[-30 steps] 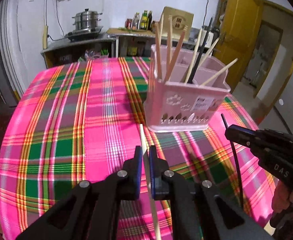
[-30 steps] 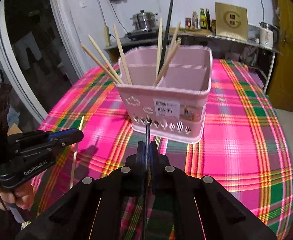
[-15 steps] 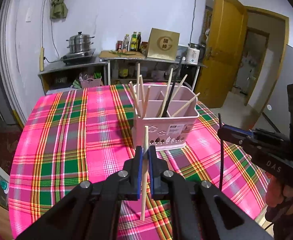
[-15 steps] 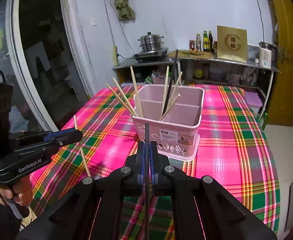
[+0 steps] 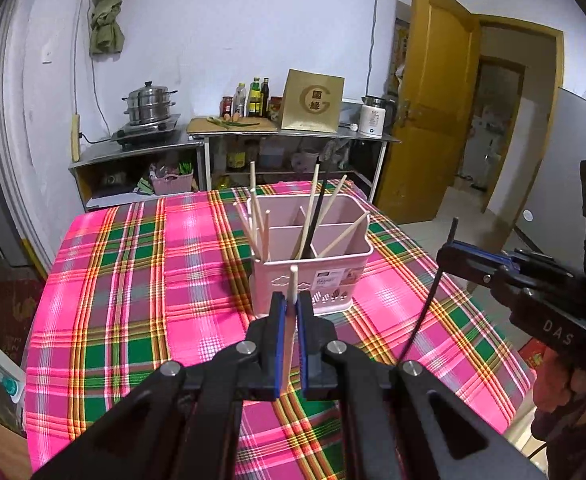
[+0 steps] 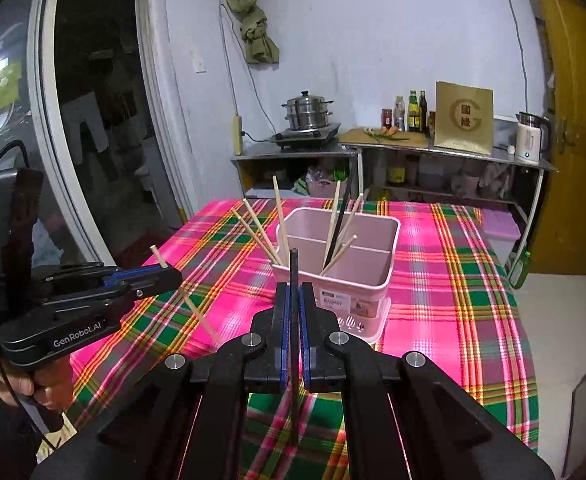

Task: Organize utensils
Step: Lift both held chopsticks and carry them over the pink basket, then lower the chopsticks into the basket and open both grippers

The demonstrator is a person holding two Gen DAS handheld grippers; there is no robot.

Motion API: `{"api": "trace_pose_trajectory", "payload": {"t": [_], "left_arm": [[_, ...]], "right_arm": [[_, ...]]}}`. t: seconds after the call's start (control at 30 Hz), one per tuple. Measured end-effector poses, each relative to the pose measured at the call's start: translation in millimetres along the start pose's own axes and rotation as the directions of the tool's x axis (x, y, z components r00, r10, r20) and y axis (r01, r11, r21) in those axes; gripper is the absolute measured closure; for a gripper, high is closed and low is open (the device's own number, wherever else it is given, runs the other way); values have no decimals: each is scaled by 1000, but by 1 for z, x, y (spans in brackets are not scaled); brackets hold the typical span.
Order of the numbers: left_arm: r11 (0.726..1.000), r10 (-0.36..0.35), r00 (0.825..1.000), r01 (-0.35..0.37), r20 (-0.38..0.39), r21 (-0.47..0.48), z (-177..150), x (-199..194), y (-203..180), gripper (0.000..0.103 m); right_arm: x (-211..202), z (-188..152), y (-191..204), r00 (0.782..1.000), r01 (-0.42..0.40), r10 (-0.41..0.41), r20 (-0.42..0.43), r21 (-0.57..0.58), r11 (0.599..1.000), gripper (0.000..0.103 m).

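Note:
A pink utensil basket (image 5: pixel 313 264) (image 6: pixel 357 276) stands on the plaid tablecloth, divided into compartments, with several wooden chopsticks and one black one leaning in it. My left gripper (image 5: pixel 292 304) is shut on a pale wooden chopstick (image 5: pixel 292 284), held above the table in front of the basket; from the right wrist view the same left gripper (image 6: pixel 165 270) shows at the left. My right gripper (image 6: pixel 294 292) is shut on a black chopstick (image 6: pixel 293 268), also lifted before the basket; in the left wrist view the right gripper (image 5: pixel 449 250) appears at the right with that black chopstick (image 5: pixel 433 292) hanging down.
The table (image 5: pixel 133 280) wears a pink and green plaid cloth. Behind it, metal counters (image 5: pixel 165 140) carry a steamer pot, bottles, a gold box and a kettle. A yellow door (image 5: pixel 433 100) stands open at the right, a glass door (image 6: pixel 73 120) at the left.
Both grippers have risen well above the table and drawn back from the basket, each still gripping its chopstick; the basket now looks smaller and lower.

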State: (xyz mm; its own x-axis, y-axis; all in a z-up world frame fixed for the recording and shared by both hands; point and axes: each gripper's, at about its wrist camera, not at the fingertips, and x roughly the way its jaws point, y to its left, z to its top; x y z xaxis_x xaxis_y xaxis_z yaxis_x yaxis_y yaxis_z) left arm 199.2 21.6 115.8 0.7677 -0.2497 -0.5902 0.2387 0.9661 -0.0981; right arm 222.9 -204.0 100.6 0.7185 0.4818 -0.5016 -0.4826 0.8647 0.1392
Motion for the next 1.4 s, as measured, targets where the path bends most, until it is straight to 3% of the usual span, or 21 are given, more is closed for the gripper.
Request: {"api": "trace_pose_trajectory", "payload": {"t": [0.43, 0.83, 1.4], "left_arm": [[999, -37, 999, 37, 5, 25, 33, -1, -8, 97], [998, -28, 999, 25, 47, 56, 88, -4, -12, 97], [997, -28, 998, 23, 57, 79, 132, 22, -10, 97]], "right_arm": [[-9, 29, -4, 999, -1, 2, 44, -30, 1000, 99], [-17, 76, -4, 994, -9, 14, 107, -44, 999, 99], [-3, 122, -10, 986, -15, 21, 168, -36, 999, 99]]}}
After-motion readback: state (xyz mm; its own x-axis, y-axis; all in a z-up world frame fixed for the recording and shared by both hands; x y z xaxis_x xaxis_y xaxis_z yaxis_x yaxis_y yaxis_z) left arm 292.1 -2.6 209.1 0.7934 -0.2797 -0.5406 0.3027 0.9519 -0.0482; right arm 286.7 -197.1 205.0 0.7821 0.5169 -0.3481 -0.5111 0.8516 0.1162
